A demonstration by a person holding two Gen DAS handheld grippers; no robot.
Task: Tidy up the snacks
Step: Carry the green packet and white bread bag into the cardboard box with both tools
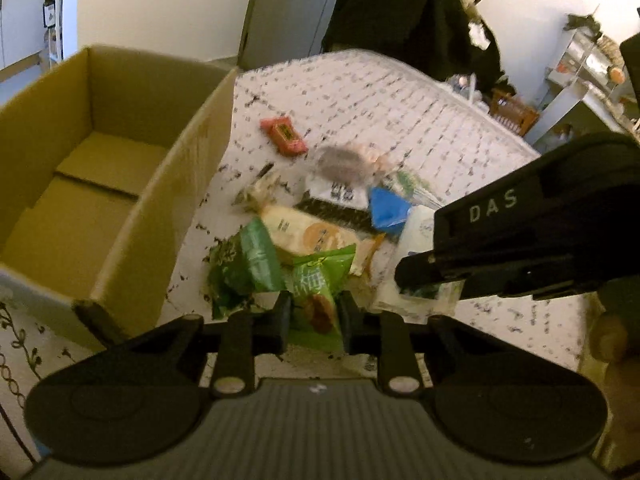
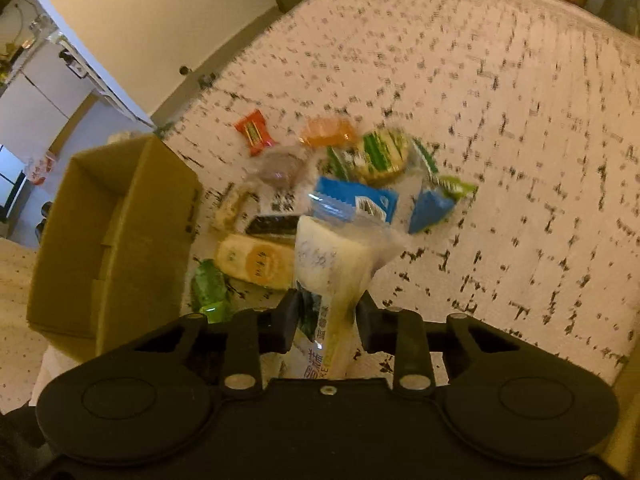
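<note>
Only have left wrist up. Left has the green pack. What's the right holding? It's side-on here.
Observer: Right wrist view: right gripper is shut on a white bread-like pack, upright between the fingers.
Operator: Anything in the pile I can't see?
Observer: An orange packet beyond the red candy.
Operator: Box?
Observer: Cardboard box sits left of the pile; what shows of its inside is bare.

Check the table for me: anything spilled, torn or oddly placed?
Nothing spilled or torn that I can see. The snacks lie in a loose, overlapping heap beside the cardboard box, which holds none. Each gripper grips one packet.
</note>
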